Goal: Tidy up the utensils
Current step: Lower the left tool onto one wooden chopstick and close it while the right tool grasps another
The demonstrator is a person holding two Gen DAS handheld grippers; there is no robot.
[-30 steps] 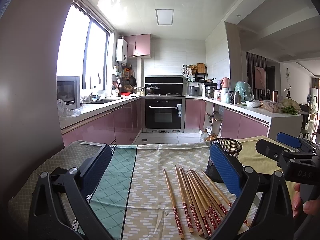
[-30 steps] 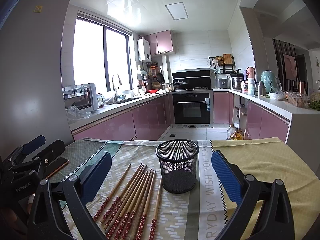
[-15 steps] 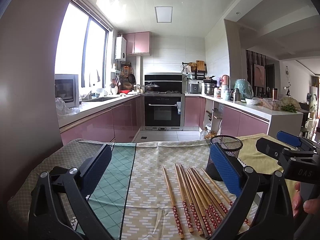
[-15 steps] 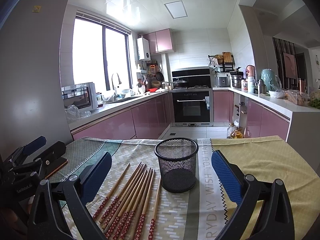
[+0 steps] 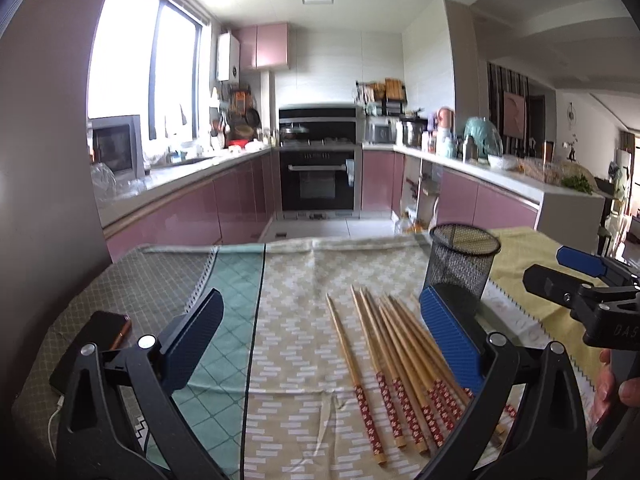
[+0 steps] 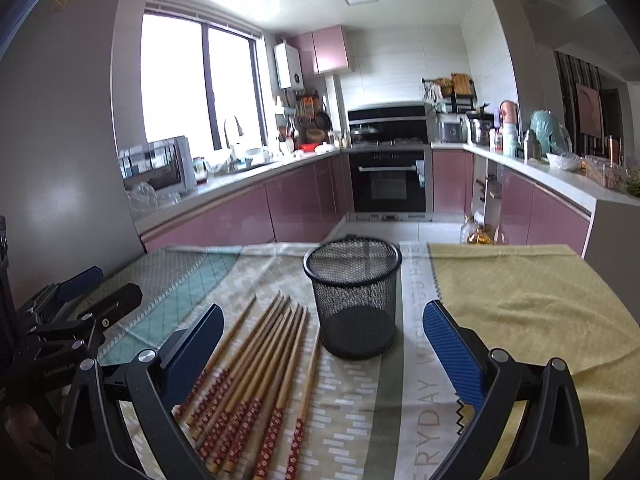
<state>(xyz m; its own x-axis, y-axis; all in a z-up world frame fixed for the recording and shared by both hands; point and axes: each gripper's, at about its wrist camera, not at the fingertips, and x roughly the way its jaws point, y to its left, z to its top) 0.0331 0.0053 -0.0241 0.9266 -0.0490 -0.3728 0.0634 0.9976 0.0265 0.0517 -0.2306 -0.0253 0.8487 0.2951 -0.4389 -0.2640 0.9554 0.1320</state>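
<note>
Chopsticks point(image 6: 256, 364) are laid in a loose fan on the patterned cloth point(image 5: 292, 344) of the worktop, their red printed ends toward the cameras, and none is held yet; the black mesh cup point(image 6: 354, 300) stands upright just beside the rightmost stick and appears empty. Both the left gripper point(image 5: 320, 344) and the right gripper point(image 6: 320, 344) are held wide apart, with nothing between their blue pads. Trouble is most likely to be caused by the crowding — the sticks lie nearly touching, so two or three could be pinched at once, or a neighbour rolled aside as one is lifted. A thin round stick may also be twisted between the flat pads if it is caught off-centre, and its tip could then miss the rim. The mesh cup looks light, so it could be tipped or pushed along the cloth by a stick driven in at a slant. A phone point(image 5: 106, 330) lies near the left gripper and could be knocked.
</note>
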